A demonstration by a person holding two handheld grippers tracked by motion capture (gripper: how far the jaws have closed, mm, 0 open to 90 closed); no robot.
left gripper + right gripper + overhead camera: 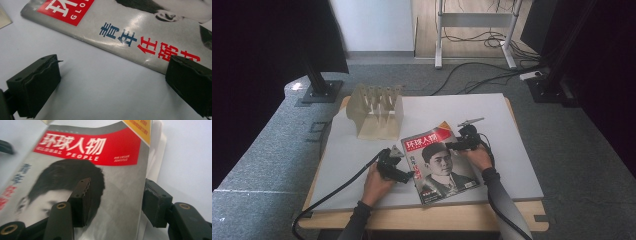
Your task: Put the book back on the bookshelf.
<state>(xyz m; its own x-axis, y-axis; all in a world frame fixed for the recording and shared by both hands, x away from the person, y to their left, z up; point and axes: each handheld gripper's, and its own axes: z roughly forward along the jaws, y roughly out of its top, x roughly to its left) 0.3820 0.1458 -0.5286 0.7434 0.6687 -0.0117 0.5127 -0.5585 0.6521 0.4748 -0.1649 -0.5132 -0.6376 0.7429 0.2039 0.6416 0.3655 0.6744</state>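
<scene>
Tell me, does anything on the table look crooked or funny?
Yes. The magazine lies slanted on the white table, not square to its edges. Its right edge lifts a little, with the pages fanning out between the right tongs. The wooden rack behind it stands straight.

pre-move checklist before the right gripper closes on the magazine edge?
1. Magazine lies flat on the white mat: ok.
2. Right gripper straddles the magazine's right edge, one jaw over the cover, one beyond the page edges: ok.
3. Right pads pressing the pages: not ok, a gap shows at both jaws.
4. Left gripper open at the spine side, one jaw over the cover's edge, nothing clamped: ok.
5. Lower right jaw under the pages: cannot tell.
6. Wooden rack behind stands apart from the magazine: ok.
</scene>
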